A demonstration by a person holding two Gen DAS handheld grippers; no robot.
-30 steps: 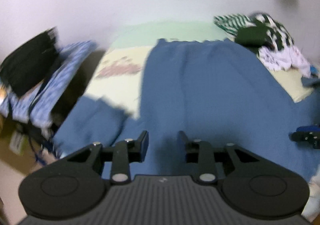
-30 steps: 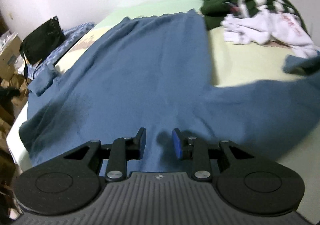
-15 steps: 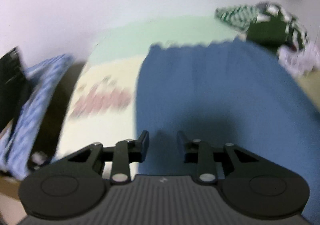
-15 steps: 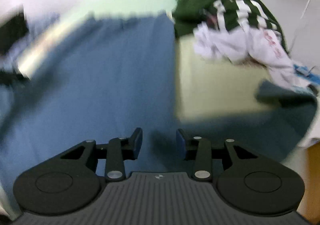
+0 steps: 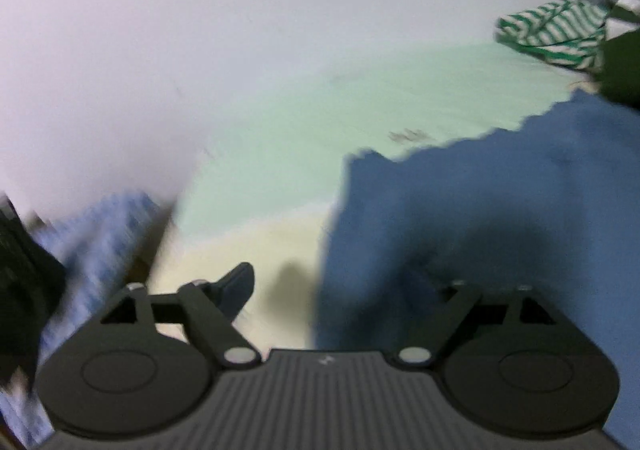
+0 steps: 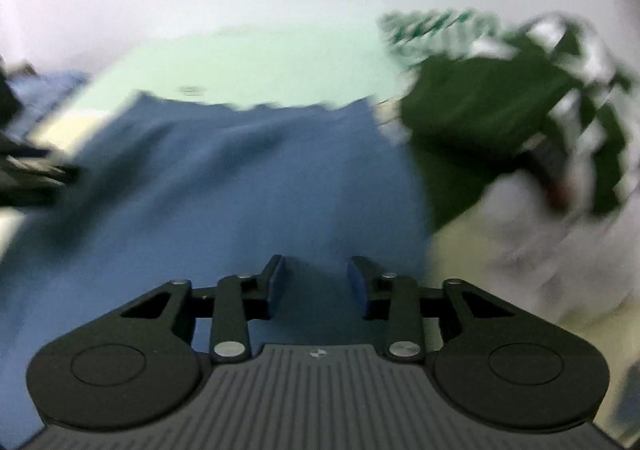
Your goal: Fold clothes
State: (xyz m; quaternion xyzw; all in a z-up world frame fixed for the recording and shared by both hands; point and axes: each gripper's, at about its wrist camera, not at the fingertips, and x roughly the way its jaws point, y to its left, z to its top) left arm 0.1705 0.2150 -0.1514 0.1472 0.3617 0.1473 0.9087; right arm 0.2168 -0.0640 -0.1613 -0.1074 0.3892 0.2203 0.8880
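A blue garment [image 5: 480, 217] lies spread flat on the bed, and its wavy far hem [image 6: 260, 107] shows in both views. My left gripper [image 5: 344, 290] hovers over the garment's left edge near the far corner. Its jaws are opening wide, with one finger [image 5: 240, 286] over the cream sheet and the other blurred over the blue cloth; nothing is pinched. My right gripper [image 6: 316, 282] hovers low over the garment near its right edge. Its blue pads [image 6: 276, 284] are closing with a gap between them, and only the flat cloth lies beneath.
A pile of green-and-white striped, dark green and white clothes [image 6: 500, 121] sits right of the garment, also the striped piece [image 5: 560, 33]. The mint and cream sheet [image 5: 280, 161] meets a white wall. Blue patterned cloth [image 5: 92, 246] and something black [image 5: 20, 290] lie off the bed's left side.
Both views have swept forward toward the garment's far hem. The left gripper shifted to the garment's left edge and its jaws spread wide. The right gripper moved toward the clothes pile.
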